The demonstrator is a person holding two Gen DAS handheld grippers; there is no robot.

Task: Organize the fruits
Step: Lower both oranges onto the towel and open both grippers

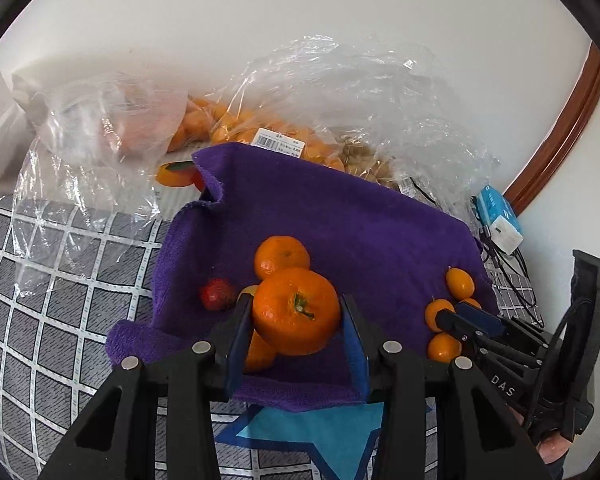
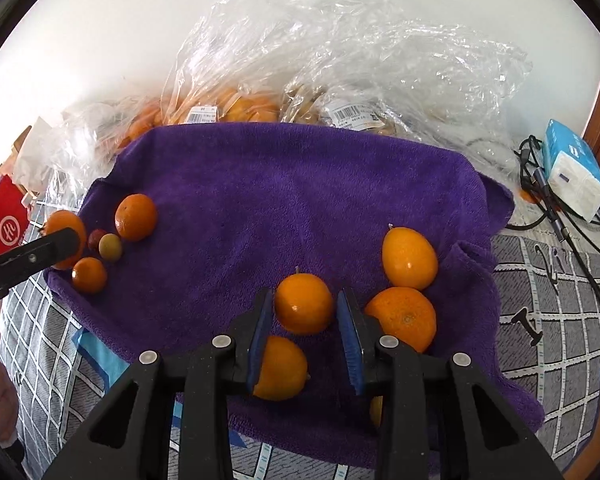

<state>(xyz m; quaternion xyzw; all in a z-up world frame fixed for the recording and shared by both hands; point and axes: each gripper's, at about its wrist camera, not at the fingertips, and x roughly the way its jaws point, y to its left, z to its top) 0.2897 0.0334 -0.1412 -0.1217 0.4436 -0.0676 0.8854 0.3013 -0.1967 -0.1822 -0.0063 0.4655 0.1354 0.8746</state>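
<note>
Gripping a large mandarin (image 1: 296,314) between its blue pads, the left hand-held gripper (image 1: 296,320) hung over the near left part of a purple towel (image 1: 360,232) spread on a grey checked surface (image 1: 40,280). Around that held fruit the left wrist view showed four more pieces on the towel: one mandarin just behind it (image 1: 282,257), one partly hidden beneath it (image 1: 260,354), one small red fruit (image 1: 217,294) to the left, and one small yellowish fruit, mostly hidden. On the right part of the towel, the right hand-held gripper (image 2: 305,312) stood with its jaws slightly parted on either side of a small orange fruit (image 2: 304,303); whether its pads pressed on that fruit could not be told. Beside it lay three more orange fruits: one oval one (image 2: 410,258) behind, one round one (image 2: 404,318) touching the right finger, and one below the left finger (image 2: 278,368). Behind the towel, against the white wall, were clear plastic bags (image 2: 340,60), two of them bearing barcode labels and holding more orange fruit. One blue-and-white tissue pack (image 2: 572,168) lay with dark cables at far right.
</note>
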